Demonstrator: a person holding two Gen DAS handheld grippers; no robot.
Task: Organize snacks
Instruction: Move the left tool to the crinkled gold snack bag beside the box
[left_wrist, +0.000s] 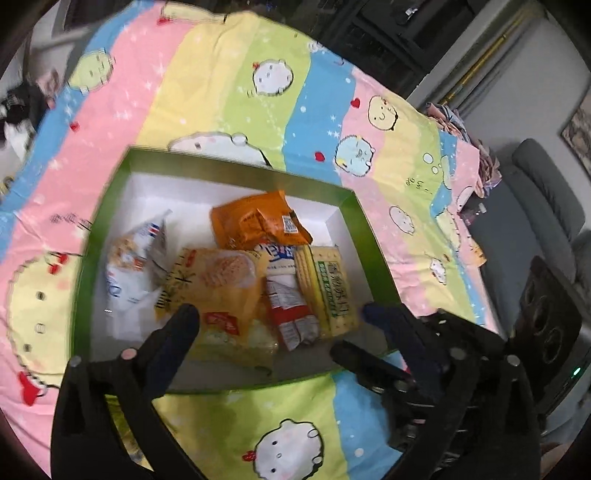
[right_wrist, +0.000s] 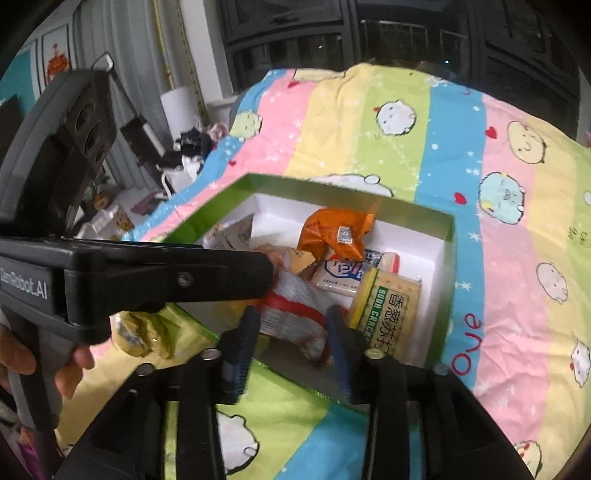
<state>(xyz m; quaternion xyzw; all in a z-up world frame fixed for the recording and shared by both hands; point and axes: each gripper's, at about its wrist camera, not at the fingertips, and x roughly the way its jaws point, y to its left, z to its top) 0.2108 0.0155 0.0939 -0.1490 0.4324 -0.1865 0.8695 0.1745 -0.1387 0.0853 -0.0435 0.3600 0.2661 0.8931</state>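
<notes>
A green box with a white inside (left_wrist: 236, 173) (right_wrist: 447, 258) lies on the striped cartoon bedsheet and holds several snack packs: an orange pack (left_wrist: 255, 219) (right_wrist: 338, 232), a yellow soda cracker pack (left_wrist: 328, 284) (right_wrist: 388, 306), a red and white pack (left_wrist: 291, 306) (right_wrist: 295, 314), a yellow pastry pack (left_wrist: 221, 291) and a white pack (left_wrist: 136, 258). My left gripper (left_wrist: 277, 314) is open and empty, hovering over the box's near part. My right gripper (right_wrist: 293, 328) is open over the box's near edge, its fingers either side of the red and white pack. The left gripper's body (right_wrist: 147, 277) crosses the right wrist view.
The bedsheet (left_wrist: 221, 92) (right_wrist: 517, 258) covers the bed all round the box. A yellow wrapped snack (right_wrist: 144, 332) lies on the sheet left of the box. A grey chair (left_wrist: 546, 206) stands right of the bed. Clutter and furniture (right_wrist: 177, 155) stand past the bed's left side.
</notes>
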